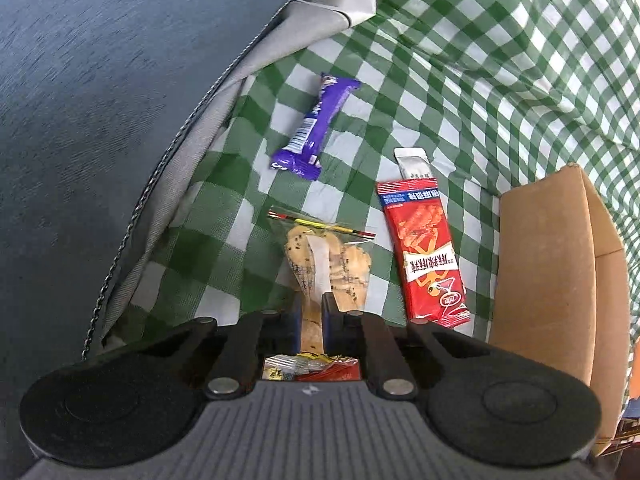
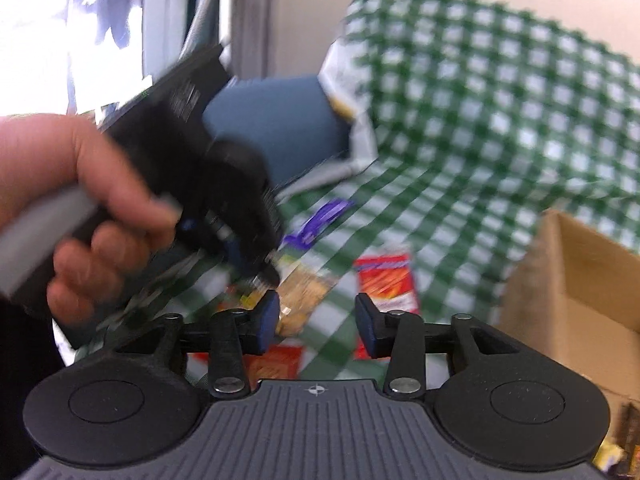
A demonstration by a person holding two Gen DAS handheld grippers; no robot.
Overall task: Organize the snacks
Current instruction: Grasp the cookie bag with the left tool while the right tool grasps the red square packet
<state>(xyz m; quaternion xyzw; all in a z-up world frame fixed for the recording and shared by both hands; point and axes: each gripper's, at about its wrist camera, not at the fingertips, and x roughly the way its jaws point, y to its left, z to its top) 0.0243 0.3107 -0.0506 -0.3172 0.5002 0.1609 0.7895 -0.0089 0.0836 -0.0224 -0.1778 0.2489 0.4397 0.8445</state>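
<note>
**Left claw clamped on the cookie bag, box off to the side**

So in the left wrist view, the left claw (image 1: 311, 312) was squeezed shut on the near end of the clear cookie bag (image 1: 328, 258). The bag's long axis ran roughly 6 to 12 o'clock, sealed striped end pointing away toward 12. It lay on the green checked cloth (image 1: 460, 80).

The cardboard box (image 1: 556, 280) sat at about 3 o'clock from the bag. From this angle I only saw its outside walls, so couldn't tell what was in it. The right wrist view showed a bit of the inside wall, too blurry to make out any contents.

Between bag and box was the red snack packet (image 1: 422, 248), long axis near 12 to 6, tilted slightly so its far end leaned toward 11. A small silver sachet (image 1: 414, 164) touched its far end. The purple bar (image 1: 314, 126) was at 12 o'clock from the bag, pointing toward 1.

The right claw (image 2: 316, 320) stood partly open with nothing in it, and a hand (image 2: 92, 208) held the other tool at 10 o'clock.
</note>
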